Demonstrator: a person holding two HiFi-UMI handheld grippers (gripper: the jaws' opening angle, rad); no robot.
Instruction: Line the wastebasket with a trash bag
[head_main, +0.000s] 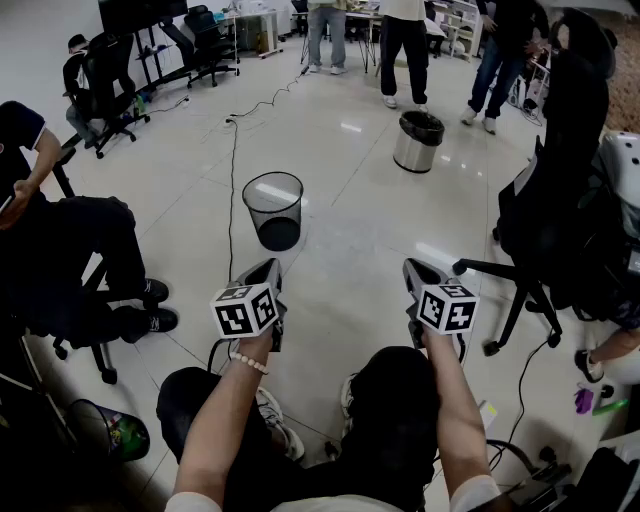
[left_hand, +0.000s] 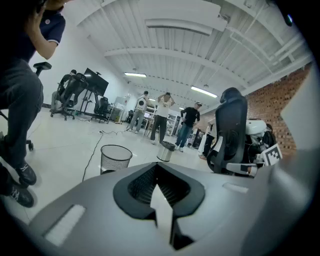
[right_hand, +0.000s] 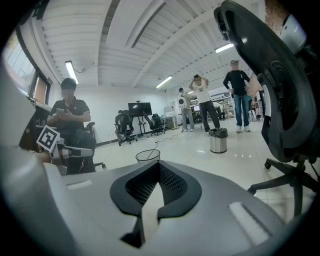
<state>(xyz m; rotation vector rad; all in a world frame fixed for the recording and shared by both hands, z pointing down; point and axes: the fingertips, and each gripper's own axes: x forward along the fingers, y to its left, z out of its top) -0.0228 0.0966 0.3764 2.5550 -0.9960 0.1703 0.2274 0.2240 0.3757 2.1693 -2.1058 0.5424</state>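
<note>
Grey and clenched on nothing, the left hand-held gripper (head_main: 269, 267) and right hand-held gripper (head_main: 414, 267) are held side by side above the floor (head_main: 350, 240), where the black mesh wastebasket (head_main: 273, 208) is stood just ahead, a steel bin (head_main: 419, 142) farther off.

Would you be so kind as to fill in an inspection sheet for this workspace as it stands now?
Surface: glossy pale tiled floor, bare around the basket.
Job's things: black mesh wastebasket upright on the floor and unlined; no trash bag seen.
Clutter: steel bin farther back; small purple item on the floor at right.
Grippers: left tool and right tool both shut, nothing between the jaws, held short of the basket.
Cables: black cable runs along the floor, passing left of the basket.
Surroundings: office chair at right, seated person at left, standing people at the far end.
</note>
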